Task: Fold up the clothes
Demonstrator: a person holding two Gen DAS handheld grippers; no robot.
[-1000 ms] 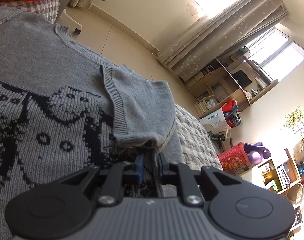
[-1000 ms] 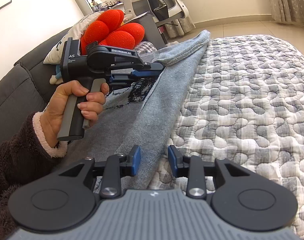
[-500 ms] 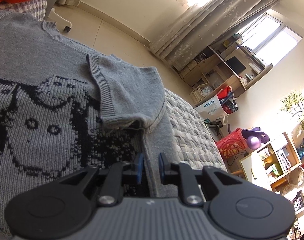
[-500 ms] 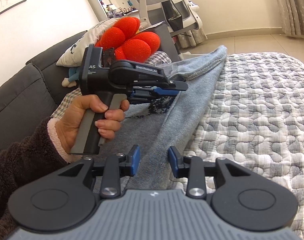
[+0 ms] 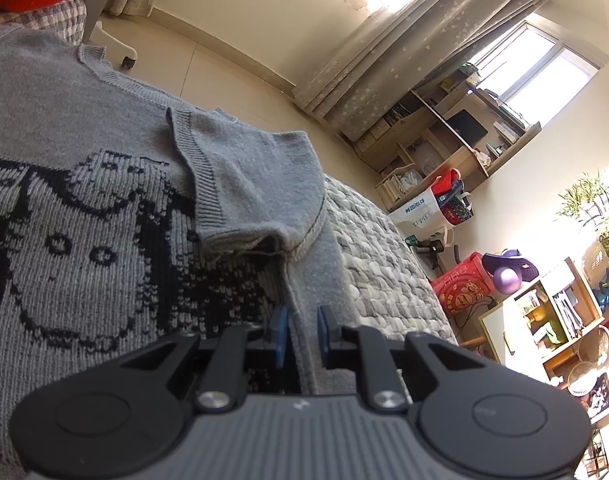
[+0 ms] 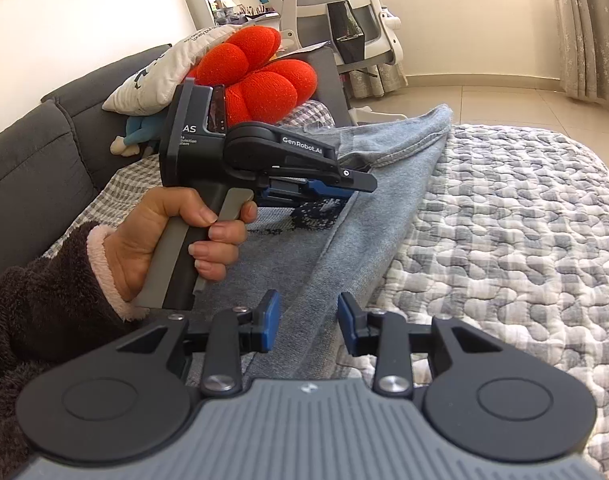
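My own housings block the near part of both views, so I cannot see where the grey sweater [image 5: 104, 128] ends close to me, and the black knitted face on it runs off the left edge of the left wrist view. From the right wrist view, the tips of my left gripper [image 6: 328, 188] sit against dark knit and I cannot make out the pads there.

In the left wrist view my left gripper [image 5: 302, 336] has its blue fingers [image 5: 279, 334] nearly together, with the sweater's side edge running up between them — a narrow gap, fabric pinched in it. My right gripper [image 6: 306, 322] stands partly open; a fold of the sweater passes through the gap, yet neither pad presses it, so nothing is grasped on that side.

The sweater lies along the left edge of the quilted bedspread [image 6: 504, 220], its short sleeve [image 5: 248, 184] folded inward over the knitted face. My left hand [image 6: 172, 236] grips the handle, a dark fleecy sleeve [image 6: 36, 300] behind it.

Beyond the sweater's far end — a red flower cushion [image 6: 260, 76], a white pillow [image 6: 164, 76], a grey sofa [image 6: 28, 160] and a white office chair [image 6: 344, 12]. Curtains [image 5: 404, 52] hang by the window.
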